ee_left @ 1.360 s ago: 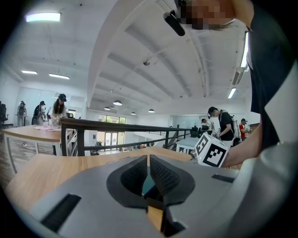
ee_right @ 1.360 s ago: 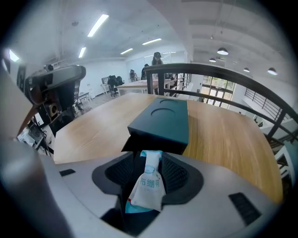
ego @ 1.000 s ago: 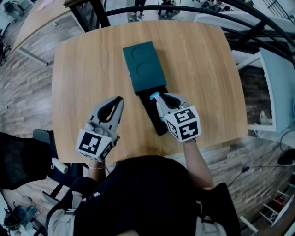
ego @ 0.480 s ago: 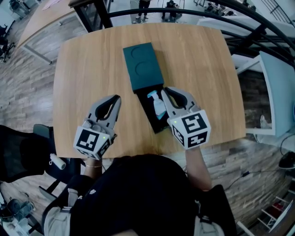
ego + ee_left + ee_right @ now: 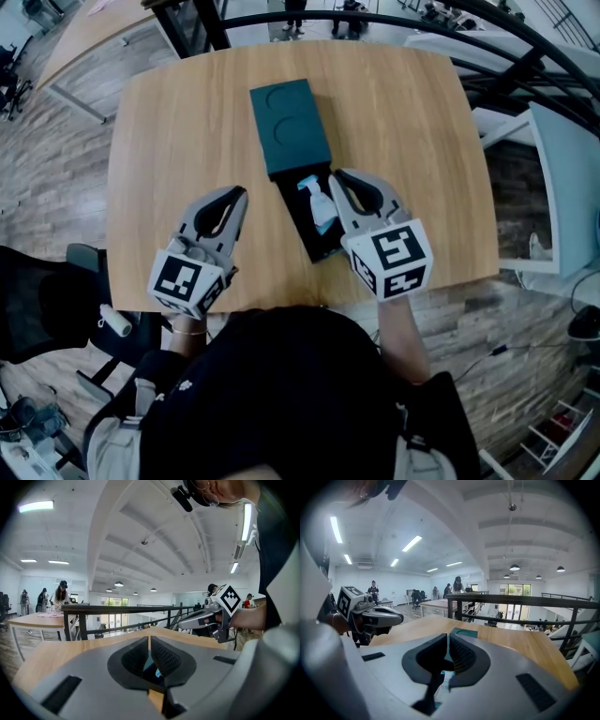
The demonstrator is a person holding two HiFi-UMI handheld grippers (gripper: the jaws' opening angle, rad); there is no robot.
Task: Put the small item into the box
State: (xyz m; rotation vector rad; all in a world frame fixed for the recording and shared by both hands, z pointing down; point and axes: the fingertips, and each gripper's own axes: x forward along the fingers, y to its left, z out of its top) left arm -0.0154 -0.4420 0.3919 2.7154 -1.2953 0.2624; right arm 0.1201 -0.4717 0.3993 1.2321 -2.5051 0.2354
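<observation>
Wood-topped table (image 5: 169,141) under me, black railing (image 5: 375,19) curving round its far edge. Dead centre sits the box (image 5: 289,127): its teal cover is pushed off toward 12 o'clock, and the black inner tray (image 5: 317,244) pokes out toward 6 o'clock, open to the ceiling. And there it is, the small bottle (image 5: 320,208) lying flat inside that tray, pale blue top pointing to 12 o'clock, nothing else in there with it.

My right gripper (image 5: 339,178) hangs at the tray's 3 o'clock edge, just beside the bottle. Its jaws are pressed together with nothing caught between them; looking along them, I see the bottle below, clear of the pads.

My left gripper (image 5: 239,194) waits out at 9 o'clock, apart from the box, jaws likewise closed up and empty, a sliver of teal showing through the slit between them.
</observation>
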